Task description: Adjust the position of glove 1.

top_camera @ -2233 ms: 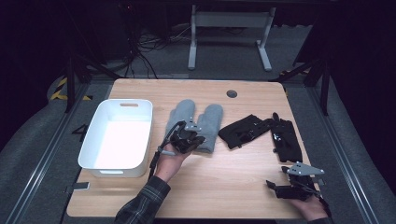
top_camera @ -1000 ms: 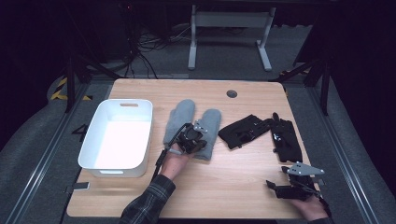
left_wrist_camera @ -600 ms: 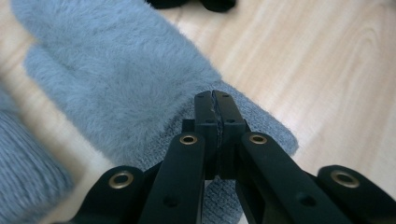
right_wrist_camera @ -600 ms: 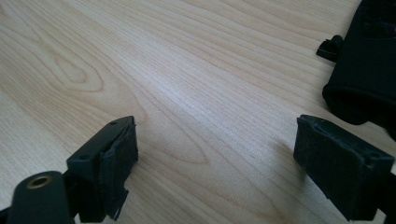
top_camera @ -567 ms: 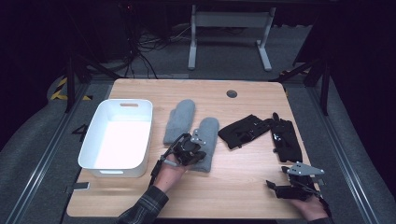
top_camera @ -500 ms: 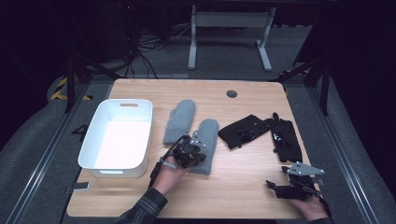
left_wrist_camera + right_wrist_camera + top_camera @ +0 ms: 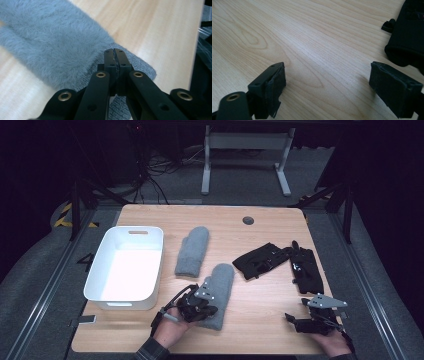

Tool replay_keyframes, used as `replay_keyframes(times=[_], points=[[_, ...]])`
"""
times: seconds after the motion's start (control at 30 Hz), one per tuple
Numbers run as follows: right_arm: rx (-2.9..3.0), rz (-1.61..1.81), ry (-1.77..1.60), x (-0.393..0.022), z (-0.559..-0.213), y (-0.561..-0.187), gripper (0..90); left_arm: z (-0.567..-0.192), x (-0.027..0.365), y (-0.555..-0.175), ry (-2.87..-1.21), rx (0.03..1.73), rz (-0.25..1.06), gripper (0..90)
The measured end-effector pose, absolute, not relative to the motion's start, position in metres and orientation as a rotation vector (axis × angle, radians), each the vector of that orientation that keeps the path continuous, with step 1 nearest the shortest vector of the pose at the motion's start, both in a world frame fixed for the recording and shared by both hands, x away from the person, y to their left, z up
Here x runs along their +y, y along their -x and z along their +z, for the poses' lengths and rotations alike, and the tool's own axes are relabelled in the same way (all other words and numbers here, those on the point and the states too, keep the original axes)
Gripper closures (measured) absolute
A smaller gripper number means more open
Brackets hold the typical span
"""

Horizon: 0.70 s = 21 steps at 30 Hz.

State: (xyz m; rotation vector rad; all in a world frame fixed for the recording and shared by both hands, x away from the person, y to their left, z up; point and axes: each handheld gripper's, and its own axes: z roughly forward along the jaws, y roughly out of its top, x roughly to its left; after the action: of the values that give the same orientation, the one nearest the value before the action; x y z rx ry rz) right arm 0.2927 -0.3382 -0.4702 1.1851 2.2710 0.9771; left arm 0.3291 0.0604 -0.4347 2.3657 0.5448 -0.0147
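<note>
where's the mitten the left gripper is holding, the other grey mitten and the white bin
held grey mitten [image 7: 220, 279], high view, middle of its body
other grey mitten [image 7: 193, 251], high view, its middle
white bin [image 7: 150, 270], high view, right wall

The left hand-held gripper [image 7: 115, 53] rises from six o'clock, its two black jaws pressed together with only a thin seam between them, pinching the ribbed knit cuff of a grey mitten [image 7: 52, 50]. The mitten's fluffy body stretches away toward ten o'clock and lies flat on the pale wooden counter [image 7: 155, 27]. The cuff bulges out toward four o'clock of the jaw tips. Dark, blurred shapes sit at three o'clock, too unclear to tell
</note>
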Motion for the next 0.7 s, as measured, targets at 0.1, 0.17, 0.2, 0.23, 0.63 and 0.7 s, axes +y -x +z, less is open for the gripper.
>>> replay_keyframes(times=[0.1,0.17,0.2,0.23,0.63,0.7], points=[[2.271,0.977,-1.185,-0.338,-0.47,-0.293,14.1,-0.434,0.063,-0.325,-2.357,0.543,-0.015,90.0],[2.272,0.98,-1.185,-0.338,-0.47,-0.293,14.1,-0.429,0.066,-0.325,-2.326,0.546,-0.009,90.0],[2.272,0.98,-1.185,-0.338,-0.47,-0.293,14.1,-0.426,0.068,-0.327,-2.306,0.549,-0.002,90.0],[2.272,0.979,-1.185,-0.338,-0.47,-0.293,14.1,-0.419,0.07,-0.332,-2.299,0.566,0.04,90.0],[2.271,0.979,-1.185,-0.338,-0.47,-0.293,14.1,-0.421,0.055,-0.375,-2.299,0.712,0.191,90.0],[2.271,0.979,-1.185,-0.338,-0.47,-0.293,14.1,-0.43,0.047,-0.383,-2.33,0.723,0.189,90.0]])
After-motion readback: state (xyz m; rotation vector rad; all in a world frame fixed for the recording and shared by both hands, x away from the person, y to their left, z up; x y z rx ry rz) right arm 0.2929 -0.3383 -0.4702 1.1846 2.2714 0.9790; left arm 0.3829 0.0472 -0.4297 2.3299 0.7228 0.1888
